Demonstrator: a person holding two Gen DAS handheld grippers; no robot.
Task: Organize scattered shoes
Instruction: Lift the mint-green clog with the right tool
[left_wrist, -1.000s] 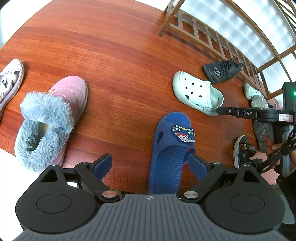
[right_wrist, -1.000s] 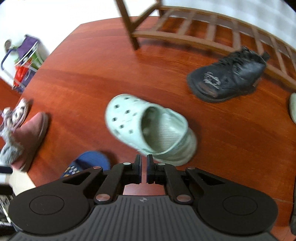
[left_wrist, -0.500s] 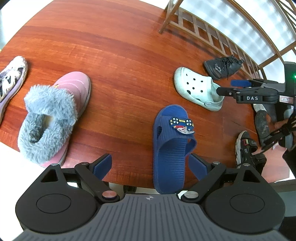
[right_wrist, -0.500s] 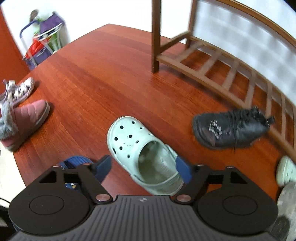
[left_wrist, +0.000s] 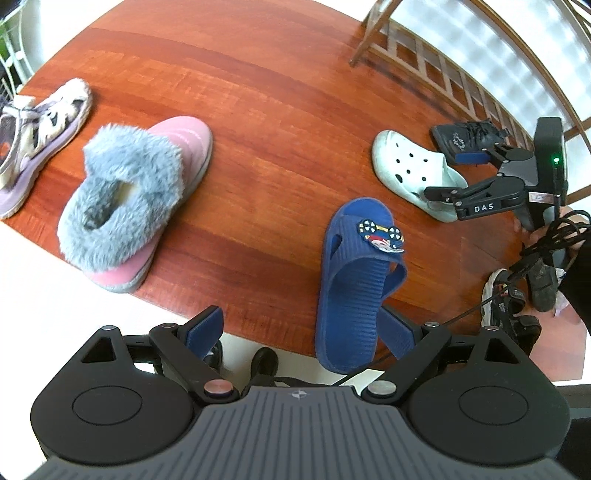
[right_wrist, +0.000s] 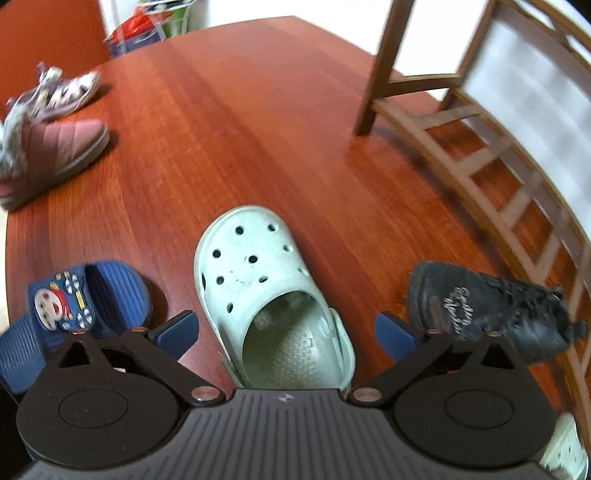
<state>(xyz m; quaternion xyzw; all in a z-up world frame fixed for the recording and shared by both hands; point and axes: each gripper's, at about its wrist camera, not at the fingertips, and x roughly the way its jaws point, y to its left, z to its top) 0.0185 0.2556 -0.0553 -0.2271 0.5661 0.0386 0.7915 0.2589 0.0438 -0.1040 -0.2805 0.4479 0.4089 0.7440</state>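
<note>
Our right hand-held gripper was spread wide, its blue pads flanking the heel of one mint clog without touching it. Just right of that gripper lay one black sneaker; just left, one blue slide with a cartoon badge. Our left hand-held gripper also stood open, the blue slide's heel between its pads and jutting past the near edge of the counter. Far left of it we counted one pink fur-lined slipper and one purple-soled sneaker, both close to the counter's edge. A wooden rack bounded the far right. Ahead of both grippers the middle of the counter lay bare.
</note>
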